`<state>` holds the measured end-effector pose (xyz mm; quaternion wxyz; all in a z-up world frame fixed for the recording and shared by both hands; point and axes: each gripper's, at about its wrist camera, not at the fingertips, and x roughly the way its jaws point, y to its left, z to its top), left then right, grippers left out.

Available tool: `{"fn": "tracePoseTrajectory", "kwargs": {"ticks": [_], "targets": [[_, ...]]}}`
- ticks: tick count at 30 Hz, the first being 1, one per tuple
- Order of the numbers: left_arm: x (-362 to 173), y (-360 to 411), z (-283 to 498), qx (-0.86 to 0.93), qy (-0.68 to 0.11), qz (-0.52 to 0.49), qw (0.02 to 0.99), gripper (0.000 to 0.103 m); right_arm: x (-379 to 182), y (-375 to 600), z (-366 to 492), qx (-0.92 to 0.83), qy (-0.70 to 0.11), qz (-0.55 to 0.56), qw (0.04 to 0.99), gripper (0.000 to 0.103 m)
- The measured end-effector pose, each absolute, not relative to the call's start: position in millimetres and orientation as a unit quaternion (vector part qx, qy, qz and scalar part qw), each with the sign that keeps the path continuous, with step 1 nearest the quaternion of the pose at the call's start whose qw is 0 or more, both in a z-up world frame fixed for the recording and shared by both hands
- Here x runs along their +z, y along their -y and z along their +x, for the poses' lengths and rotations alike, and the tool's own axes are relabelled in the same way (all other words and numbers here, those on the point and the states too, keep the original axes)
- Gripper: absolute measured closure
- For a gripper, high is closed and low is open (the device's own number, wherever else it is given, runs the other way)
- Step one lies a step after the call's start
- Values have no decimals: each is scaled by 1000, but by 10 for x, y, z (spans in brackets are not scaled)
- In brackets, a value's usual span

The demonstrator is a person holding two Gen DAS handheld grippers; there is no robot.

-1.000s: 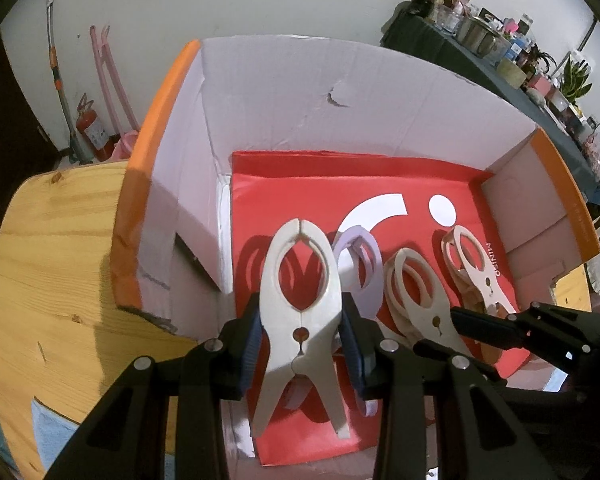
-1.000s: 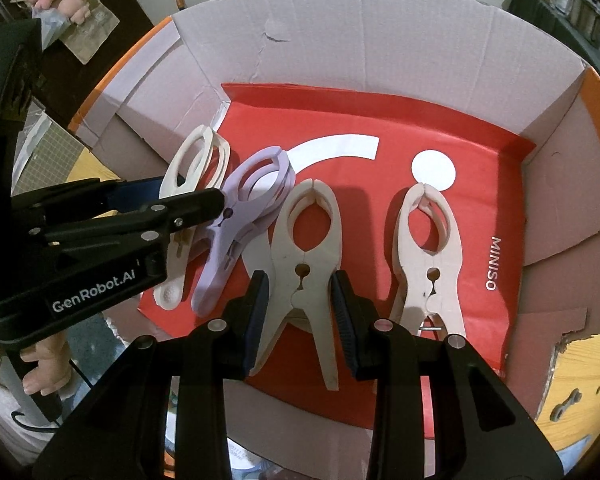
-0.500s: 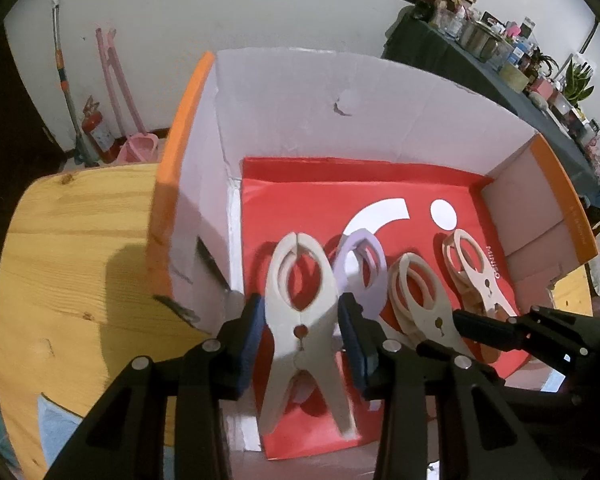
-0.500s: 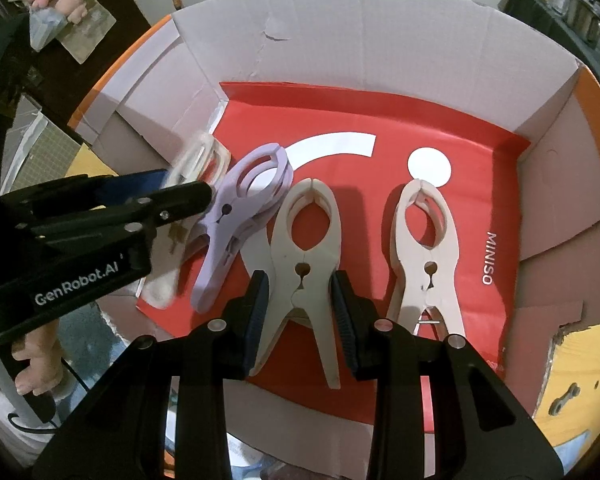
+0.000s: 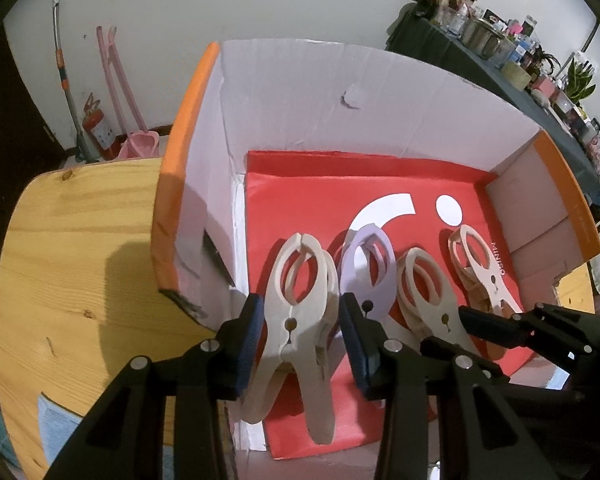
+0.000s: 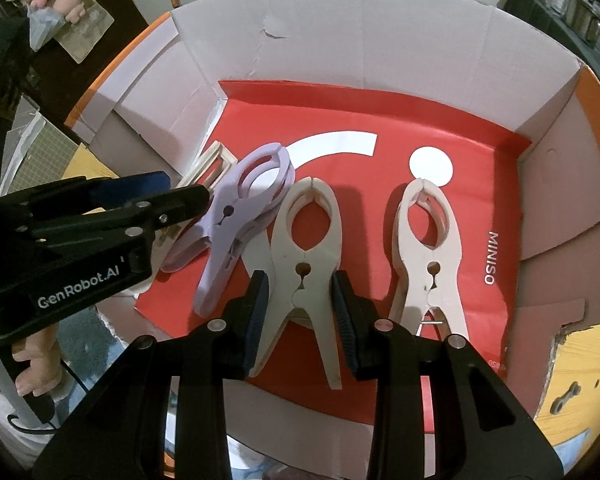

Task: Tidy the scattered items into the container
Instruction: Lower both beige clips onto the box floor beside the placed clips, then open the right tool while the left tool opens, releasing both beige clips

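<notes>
An orange-rimmed cardboard box (image 5: 340,92) (image 6: 380,40) has a red sheet (image 5: 320,192) on its floor. My left gripper (image 5: 300,312) (image 6: 167,192) is shut on a cream clip (image 5: 295,292), which hangs twisted between the pads over the box's left side. My right gripper (image 6: 300,288) (image 5: 500,312) is shut on a second cream clip (image 6: 304,240) (image 5: 424,292) at its waist, low over the sheet. A lilac clip (image 5: 368,264) (image 6: 235,216) lies between them. A pale pink clip (image 6: 428,248) (image 5: 476,264) lies to the right, by the MINISO lettering.
The box stands on a round wooden table (image 5: 79,240) with a blue cloth (image 5: 55,428) near its front edge. A person's hand (image 6: 31,360) holds the left gripper's handle. A cluttered dark table (image 5: 500,52) stands behind, and a fire extinguisher (image 5: 95,128) and a pink dustpan (image 5: 135,140) by the wall.
The cream clip in my left gripper has twisted and now shows its side. In the left wrist view the box has shifted slightly to the right. The right gripper and its clip have not moved.
</notes>
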<state>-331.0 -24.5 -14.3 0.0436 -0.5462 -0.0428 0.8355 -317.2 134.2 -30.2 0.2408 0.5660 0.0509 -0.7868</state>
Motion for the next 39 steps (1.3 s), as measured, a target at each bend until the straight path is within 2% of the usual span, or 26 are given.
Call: {"fn": "tracePoseTrajectory", "kwargs": {"ticks": [5, 7, 9, 26, 28, 31, 39], "targets": [[-154, 249, -3302, 835, 44, -547, 45, 61, -295, -1336, -3165, -787, -50, 567, 240, 71], [-154, 249, -3302, 835, 44, -547, 44, 61, -280, -1356, -3161, -787, -51, 567, 237, 67], [-155, 251, -3301, 835, 44, -547, 44, 61, -265, -1360, -3167, -787, -49, 568, 237, 59], [-135, 194, -3289, 837, 45, -543, 46, 57, -214, -1294, -3127, -789, -52, 564, 237, 58], [-132, 190, -3287, 837, 45, -543, 47, 57, -212, -1285, -3121, -789, -52, 564, 236, 57], [-125, 191, -3281, 837, 45, -544, 47, 57, -225, -1323, -3148, -790, -51, 564, 237, 48], [-109, 192, -3243, 838, 47, -542, 50, 57, -185, -1360, -3113, -792, -47, 561, 237, 47]]}}
